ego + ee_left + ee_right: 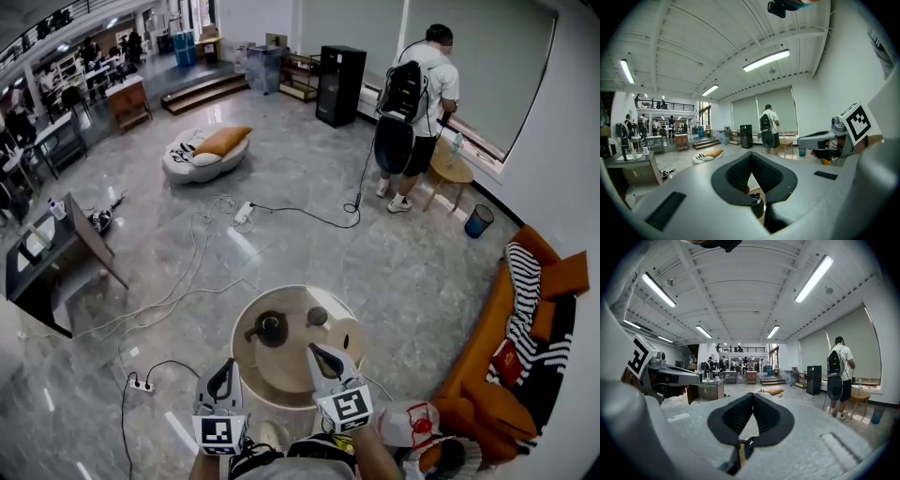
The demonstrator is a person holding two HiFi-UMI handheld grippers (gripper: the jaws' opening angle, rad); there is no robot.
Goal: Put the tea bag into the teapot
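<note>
Though the tea bag cannot be picked out in any view, the teapot (270, 328) stands dark and squat on the left part of a small round table (241, 356). A small dark rounded piece (317, 317) sits just beside it and a pale cylinder (348, 335) near the right rim. Only the head view shows this tabletop whole. Both gripper views look out level across the hall and catch at most a sliver of it under their jaws. Left gripper (227, 362) hangs off the table's near-left edge, jaws closed tip to tip with nothing between them, as its own view confirms (751, 153). Right gripper (312, 349) reaches over the near side of the table, jaws likewise pressed together and empty (753, 394). Each gripper view catches the other gripper side-on, which the head view gives only from above. Readable print: only the black-and-white square markers on the gripper cubes (343, 407). Further out, white cables (202, 253) and a power strip (141, 384) trail over the grey stone floor. An orange sofa (487, 375) with a striped throw (527, 286) stands at right. A person with a black backpack (415, 103) stands at the window.
</note>
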